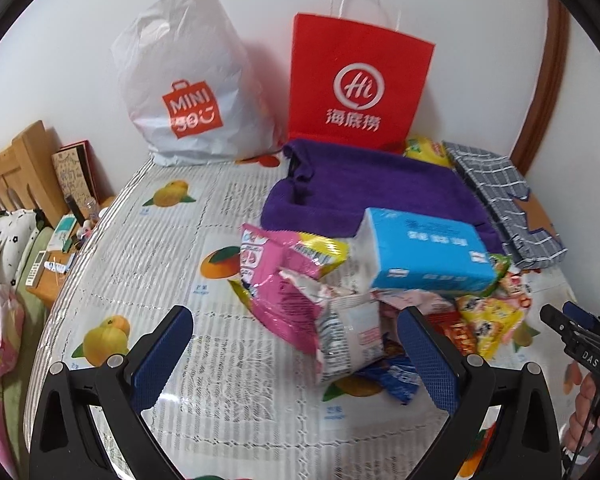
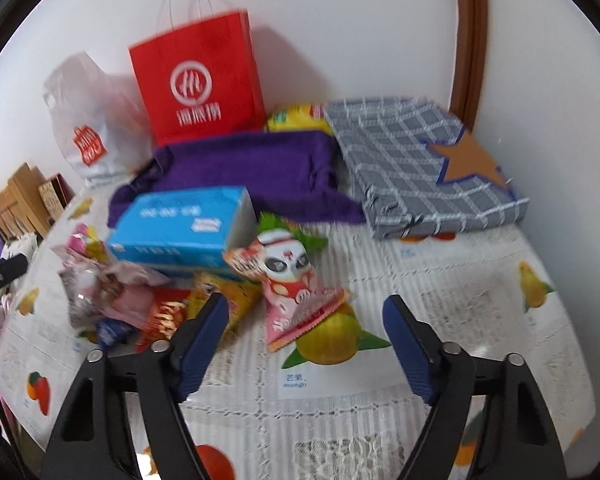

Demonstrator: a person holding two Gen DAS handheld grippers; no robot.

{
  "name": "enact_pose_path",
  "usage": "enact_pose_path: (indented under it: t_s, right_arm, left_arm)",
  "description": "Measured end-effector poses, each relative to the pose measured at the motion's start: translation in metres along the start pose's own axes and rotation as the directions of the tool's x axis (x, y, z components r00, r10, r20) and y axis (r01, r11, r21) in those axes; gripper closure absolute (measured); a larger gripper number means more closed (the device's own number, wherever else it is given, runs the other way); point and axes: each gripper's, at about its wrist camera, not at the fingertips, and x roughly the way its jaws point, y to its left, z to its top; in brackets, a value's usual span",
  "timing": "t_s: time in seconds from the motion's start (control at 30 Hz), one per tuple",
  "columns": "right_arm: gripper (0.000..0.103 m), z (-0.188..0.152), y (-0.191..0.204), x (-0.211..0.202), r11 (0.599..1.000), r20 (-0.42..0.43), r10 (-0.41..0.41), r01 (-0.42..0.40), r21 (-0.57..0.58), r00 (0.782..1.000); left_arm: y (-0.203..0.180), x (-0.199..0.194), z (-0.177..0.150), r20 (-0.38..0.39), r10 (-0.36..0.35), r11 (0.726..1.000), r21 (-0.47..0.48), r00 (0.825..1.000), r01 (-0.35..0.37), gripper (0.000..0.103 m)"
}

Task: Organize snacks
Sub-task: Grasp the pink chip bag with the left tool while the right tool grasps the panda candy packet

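You are holding the left gripper (image 1: 296,334) and right gripper (image 2: 306,322) with jaws apart and gripping nothing, both hovering just before the snack pile (image 1: 320,300) lying in front of the purple towel (image 1: 364,188).

White wall (image 1: 460,8) behind the table (image 1: 148,304), which has a fruit-print cover. Brown door frame (image 1: 548,92) right of it. Wooden headboard (image 1: 16,168) to its left.

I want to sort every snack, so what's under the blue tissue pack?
The blue tissue pack rests on the snack pile: a yellow packet and pink wrappers poke out beneath. Anything directly under its middle is hidden.
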Motion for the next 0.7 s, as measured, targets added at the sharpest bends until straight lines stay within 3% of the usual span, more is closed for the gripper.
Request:
enact_pose_path:
  t_s: [0.37,0.43,0.47,0.5,0.7]
  right_arm:
    - [0.024,0.012,0.011,0.067,0.996,-0.052,0.049,-0.053,-0.069,0.997]
    - [0.033,0.011,0.011,0.074,0.995,-0.076,0.062,-0.067,-0.074,0.995]
    - [0.049,0.011,0.012,0.076,0.994,-0.084,0.068,-0.074,-0.078,0.994]
    - [0.056,0.011,0.011,0.076,0.994,-0.093,0.072,-0.080,-0.081,0.993]
    - [0.058,0.004,0.003,0.055,0.993,-0.054,0.086,-0.090,-0.082,0.995]
  left_arm:
    - [0.012,0.030,0.006,-0.060,0.019,1.000,-0.020,0.998,-0.021,0.001]
    - [0.014,0.036,0.008,-0.074,0.025,0.999,-0.021,0.997,-0.027,0.001]
    - [0.016,0.039,0.010,-0.079,0.020,0.999,-0.032,0.997,-0.022,0.001]
    - [0.019,0.041,0.012,-0.079,0.013,0.999,-0.045,0.997,-0.016,0.001]
    - [0.026,0.060,0.037,-0.068,0.008,0.998,-0.061,0.998,-0.012,0.001]
